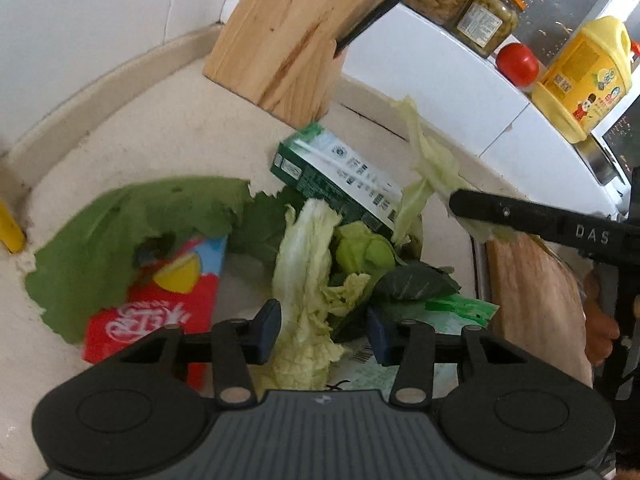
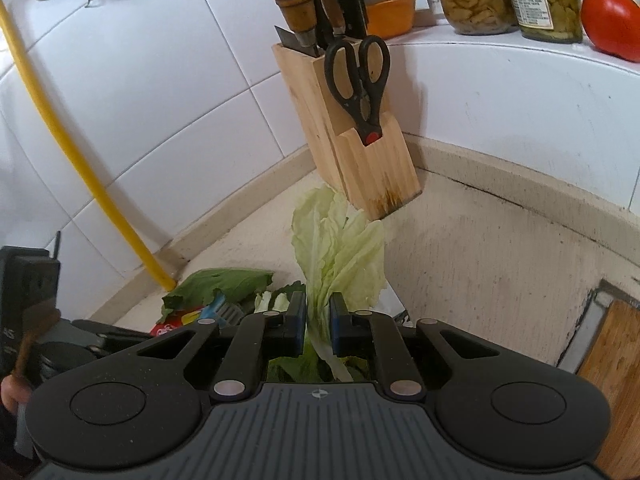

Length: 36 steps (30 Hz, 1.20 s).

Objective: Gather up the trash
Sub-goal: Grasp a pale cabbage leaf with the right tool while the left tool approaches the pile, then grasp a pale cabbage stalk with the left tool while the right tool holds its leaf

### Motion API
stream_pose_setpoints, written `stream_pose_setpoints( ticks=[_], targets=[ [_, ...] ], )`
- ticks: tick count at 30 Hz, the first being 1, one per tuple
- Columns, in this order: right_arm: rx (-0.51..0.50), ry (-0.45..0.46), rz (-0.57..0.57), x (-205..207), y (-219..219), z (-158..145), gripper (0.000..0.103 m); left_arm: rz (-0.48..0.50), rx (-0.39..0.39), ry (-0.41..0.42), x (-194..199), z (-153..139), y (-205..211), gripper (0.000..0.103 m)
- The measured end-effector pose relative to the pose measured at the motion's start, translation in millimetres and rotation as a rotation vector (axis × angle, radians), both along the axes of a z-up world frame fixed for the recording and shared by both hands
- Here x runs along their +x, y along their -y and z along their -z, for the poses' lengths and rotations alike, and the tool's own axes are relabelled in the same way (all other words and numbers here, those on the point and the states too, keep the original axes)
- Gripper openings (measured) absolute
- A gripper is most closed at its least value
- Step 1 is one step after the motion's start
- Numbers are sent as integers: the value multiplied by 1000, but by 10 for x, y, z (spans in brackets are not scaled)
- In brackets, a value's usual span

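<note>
My left gripper point(image 1: 324, 330) lowest in view, jaws apart, straddling pale cabbage leaf point(image 1: 306, 280), pads not pressing. Red packet point(image 1: 160, 312) at 9 o'clock of it under big green leaf point(image 1: 120, 236); green box point(image 1: 340, 176) at 12. My right gripper point(image 2: 318, 326) clamped on second cabbage leaf point(image 2: 340, 252), lifted before knife block point(image 2: 352, 152).

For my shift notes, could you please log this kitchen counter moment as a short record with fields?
Place: kitchen counter by a tiled wall
Right tongs: shut on a pale cabbage leaf, lifted off the pile
Left tongs: open, a cabbage piece between them
Other trash: large green leaf, red wrapper, green box
Nearby: knife block, scissors, tomato
</note>
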State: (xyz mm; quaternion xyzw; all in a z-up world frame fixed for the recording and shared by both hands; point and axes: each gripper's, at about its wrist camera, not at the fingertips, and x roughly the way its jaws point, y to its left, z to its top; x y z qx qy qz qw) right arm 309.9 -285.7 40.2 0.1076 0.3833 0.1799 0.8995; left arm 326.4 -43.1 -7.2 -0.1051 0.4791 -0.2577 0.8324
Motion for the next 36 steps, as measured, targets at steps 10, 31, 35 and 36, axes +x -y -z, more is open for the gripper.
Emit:
stream_pose_setpoints(
  ticks=[10,31,35,36],
  targets=[
    [34,8,3,-61,16,-28,17,-107,-98,-45,183,33,-188,41],
    [72,-11,21,-203,80,67,17,-19,38,-85,-29,148,341,36],
    [90,-15,17,-227,79,78,17,-52,-31,-142,-39,178,211,25],
    [95,-16,16,-233,76,84,17,-56,-61,-154,-46,165,171,19]
  ],
)
